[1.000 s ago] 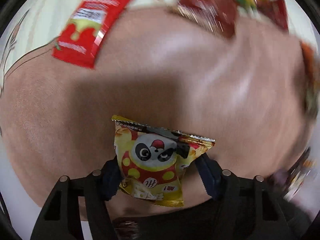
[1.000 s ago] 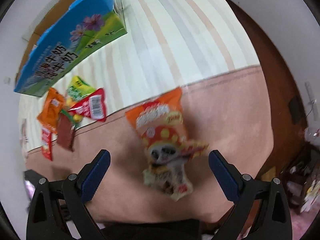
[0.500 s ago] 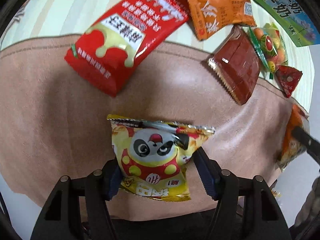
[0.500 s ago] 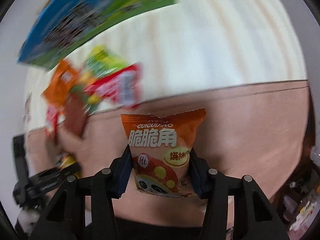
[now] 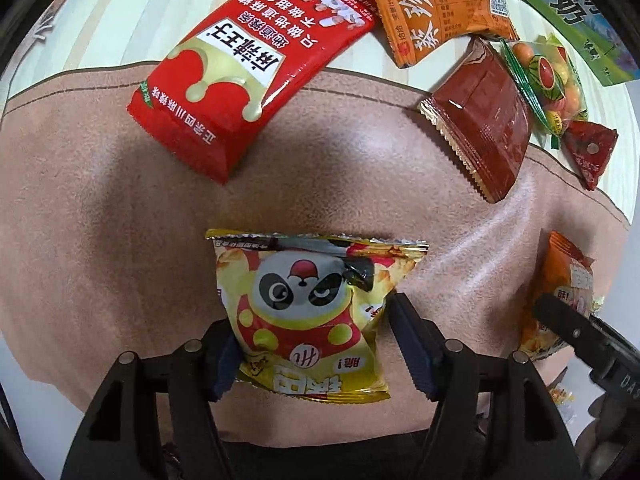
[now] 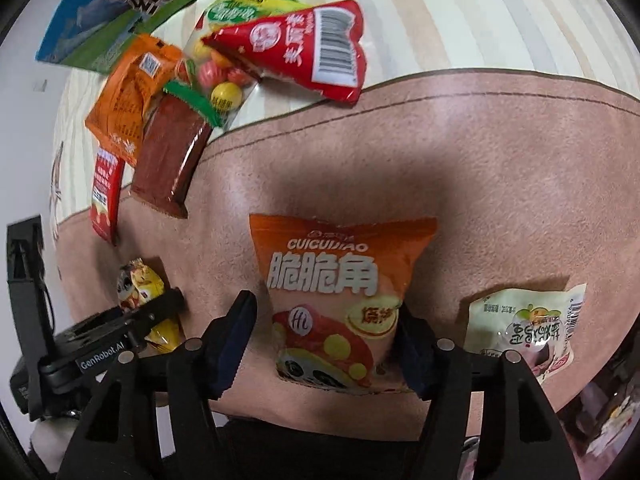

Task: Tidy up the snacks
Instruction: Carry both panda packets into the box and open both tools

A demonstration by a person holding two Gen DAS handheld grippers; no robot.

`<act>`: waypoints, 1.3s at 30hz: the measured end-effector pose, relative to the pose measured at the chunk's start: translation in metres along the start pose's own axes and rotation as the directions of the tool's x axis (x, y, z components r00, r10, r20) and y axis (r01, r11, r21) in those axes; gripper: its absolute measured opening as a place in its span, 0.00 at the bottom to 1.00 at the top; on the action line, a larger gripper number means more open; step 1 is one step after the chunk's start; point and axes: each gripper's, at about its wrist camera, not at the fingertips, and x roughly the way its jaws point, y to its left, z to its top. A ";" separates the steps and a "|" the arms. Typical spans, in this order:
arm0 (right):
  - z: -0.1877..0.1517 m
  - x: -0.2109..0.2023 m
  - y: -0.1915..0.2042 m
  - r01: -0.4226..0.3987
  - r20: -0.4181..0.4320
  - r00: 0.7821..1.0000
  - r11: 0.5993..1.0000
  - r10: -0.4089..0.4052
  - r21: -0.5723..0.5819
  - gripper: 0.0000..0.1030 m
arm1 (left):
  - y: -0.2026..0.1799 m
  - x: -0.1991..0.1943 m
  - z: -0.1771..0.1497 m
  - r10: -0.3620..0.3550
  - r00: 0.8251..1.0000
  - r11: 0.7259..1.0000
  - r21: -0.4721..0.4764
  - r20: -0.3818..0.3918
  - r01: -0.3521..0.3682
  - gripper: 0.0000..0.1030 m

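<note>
My left gripper (image 5: 316, 352) is shut on a yellow panda snack bag (image 5: 312, 308) and holds it over the tan mat (image 5: 100, 240). My right gripper (image 6: 324, 344) is shut on an orange snack bag (image 6: 336, 292), also over the mat (image 6: 500, 184). The orange bag (image 5: 560, 296) and the right gripper show at the right edge of the left wrist view. The yellow bag (image 6: 142, 284) and the left gripper show at the left of the right wrist view.
A pile of snacks lies at the mat's far edge: a long red packet (image 5: 248, 68), an orange packet (image 5: 440, 4), a brown packet (image 5: 484, 128), a candy bag (image 5: 548, 76), a red triangular packet (image 6: 304, 48). A blue-green carton (image 6: 120, 4) stands behind. A white packet (image 6: 524, 324) lies right.
The right gripper went from open around the orange bag to shut on it and moved toward the pile. The left gripper carried the yellow bag closer to the pile.
</note>
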 end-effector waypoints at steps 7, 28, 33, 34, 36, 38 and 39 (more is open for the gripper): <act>-0.008 0.014 0.022 0.049 0.012 0.999 0.999 -0.049 -0.007 0.59 | -0.004 -0.004 -0.005 0.023 1.000 1.000 -0.005 0.021 -0.023 0.58; 0.014 -0.124 0.064 -0.145 0.193 0.964 0.973 0.180 -0.182 0.47 | -0.048 -0.166 0.008 -0.174 0.960 0.984 0.077 0.222 0.160 0.45; 0.070 -0.189 0.086 -0.130 0.285 0.937 0.958 0.203 -0.254 0.47 | -0.064 -0.232 0.075 -0.241 0.930 0.968 0.142 0.277 0.209 0.45; 0.085 -0.197 0.091 -0.123 0.299 0.933 0.958 0.201 -0.259 0.47 | -0.070 -0.246 0.091 -0.240 0.925 0.967 0.155 0.293 0.202 0.45; 0.111 -0.209 0.099 -0.105 0.314 0.931 0.959 0.188 -0.265 0.47 | -0.073 -0.261 0.118 -0.229 0.923 0.969 0.166 0.310 0.184 0.45; 0.140 -0.216 0.105 -0.088 0.316 0.933 0.961 0.172 -0.264 0.47 | -0.077 -0.272 0.147 -0.216 0.924 0.971 0.168 0.315 0.169 0.45; 0.152 -0.214 0.108 -0.088 0.310 0.936 0.962 0.169 -0.257 0.47 | -0.080 -0.276 0.163 -0.205 0.926 0.973 0.166 0.317 0.159 0.45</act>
